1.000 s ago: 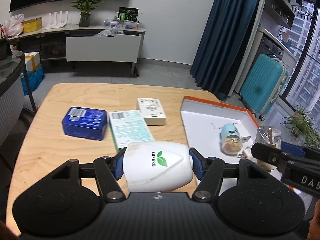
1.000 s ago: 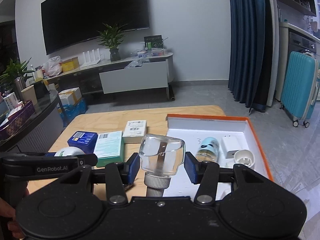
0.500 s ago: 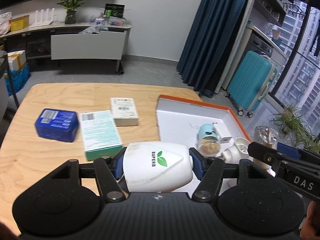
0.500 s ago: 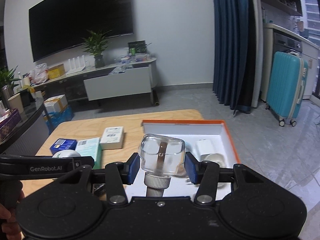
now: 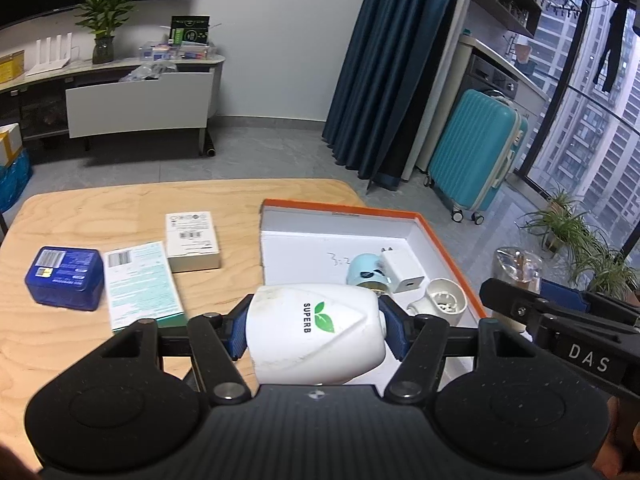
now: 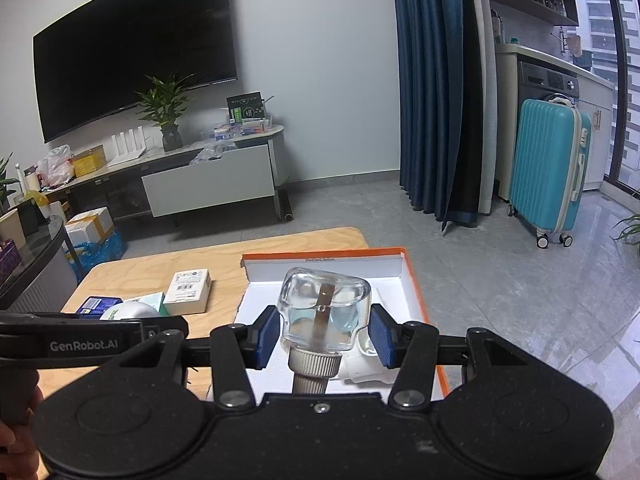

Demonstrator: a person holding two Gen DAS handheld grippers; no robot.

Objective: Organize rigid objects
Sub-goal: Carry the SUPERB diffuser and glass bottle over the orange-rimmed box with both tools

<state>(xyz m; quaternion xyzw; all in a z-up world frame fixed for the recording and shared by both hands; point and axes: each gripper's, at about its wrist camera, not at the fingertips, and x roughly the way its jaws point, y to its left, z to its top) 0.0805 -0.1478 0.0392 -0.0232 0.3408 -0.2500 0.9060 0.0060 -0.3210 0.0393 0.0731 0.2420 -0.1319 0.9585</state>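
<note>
L tongs (image 5: pixel 316 330) clamp white SUPERB bottle (image 5: pixel 316 334), R tongs (image 6: pixel 322 334) clamp clear glass jar (image 6: pixel 325 314), both above orange-rimmed tray (image 5: pixel 448 248) on worktop (image 5: pixel 120 208). Jar probably inverted; smooth glass could slip, hit charger (image 5: pixel 402 272).

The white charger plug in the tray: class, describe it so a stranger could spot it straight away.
Find the orange-rimmed white tray on the right side of the wooden table. Inside it, the white charger plug lies between a pale blue bottle and a round white cup-shaped part. It is the only square, boxy item among them.
</note>
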